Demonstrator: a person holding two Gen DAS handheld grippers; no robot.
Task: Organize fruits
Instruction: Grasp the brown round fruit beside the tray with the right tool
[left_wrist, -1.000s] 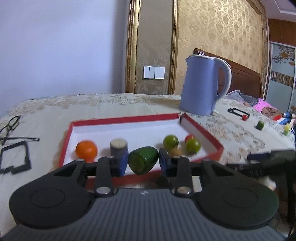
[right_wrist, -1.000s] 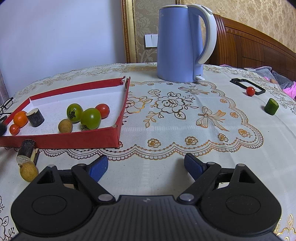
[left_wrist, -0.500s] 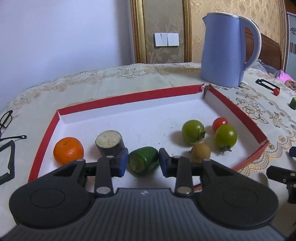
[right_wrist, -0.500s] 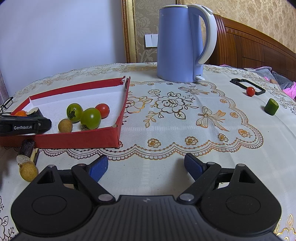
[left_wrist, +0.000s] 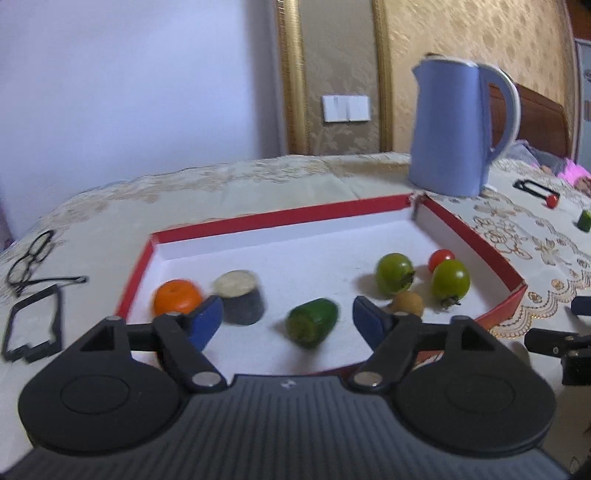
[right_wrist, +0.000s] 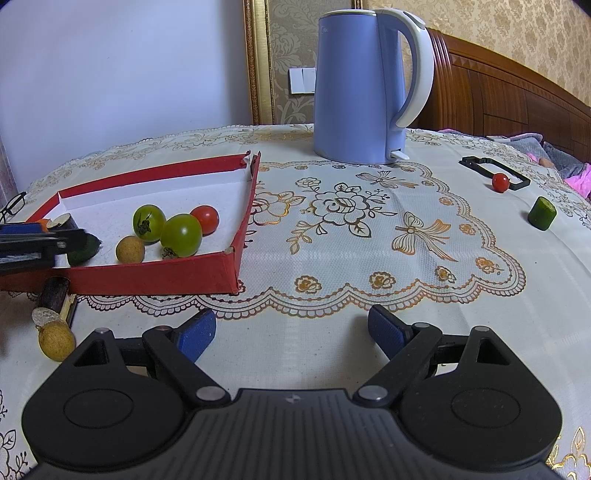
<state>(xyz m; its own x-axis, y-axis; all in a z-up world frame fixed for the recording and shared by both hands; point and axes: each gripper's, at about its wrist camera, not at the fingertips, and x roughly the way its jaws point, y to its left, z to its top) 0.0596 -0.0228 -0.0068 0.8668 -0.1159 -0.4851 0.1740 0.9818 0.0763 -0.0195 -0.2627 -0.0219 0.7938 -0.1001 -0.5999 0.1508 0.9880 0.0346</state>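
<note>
A green cucumber piece (left_wrist: 312, 322) lies on the white floor of the red tray (left_wrist: 280, 218), between the blue pads of my left gripper (left_wrist: 288, 319). Its jaws are opening and the pads stand clear of the piece. Around it in the tray are an orange (left_wrist: 177, 297), a dark eggplant chunk (left_wrist: 240, 301), two green tomatoes (left_wrist: 393, 273), a red cherry tomato (left_wrist: 441, 258) and a small brown fruit (left_wrist: 406, 302). My right gripper (right_wrist: 291, 330) hangs open over bare tablecloth. Outside the tray lie a cherry tomato (right_wrist: 500, 182), a cucumber piece (right_wrist: 542, 213), a brown fruit (right_wrist: 57, 339) and an eggplant piece (right_wrist: 51, 299).
A blue electric kettle (right_wrist: 360, 81) stands behind the tray. Glasses (left_wrist: 33, 258) and a black frame (left_wrist: 33, 325) lie left of the tray; another black frame (right_wrist: 493, 170) sits at the far right. The table's lace cloth (right_wrist: 351, 229) is open between tray and right-side fruit.
My left gripper carried the cucumber piece over the tray's near wall and lowered it; its jaws have spread and the piece now rests on the tray floor. The right gripper stayed still.
</note>
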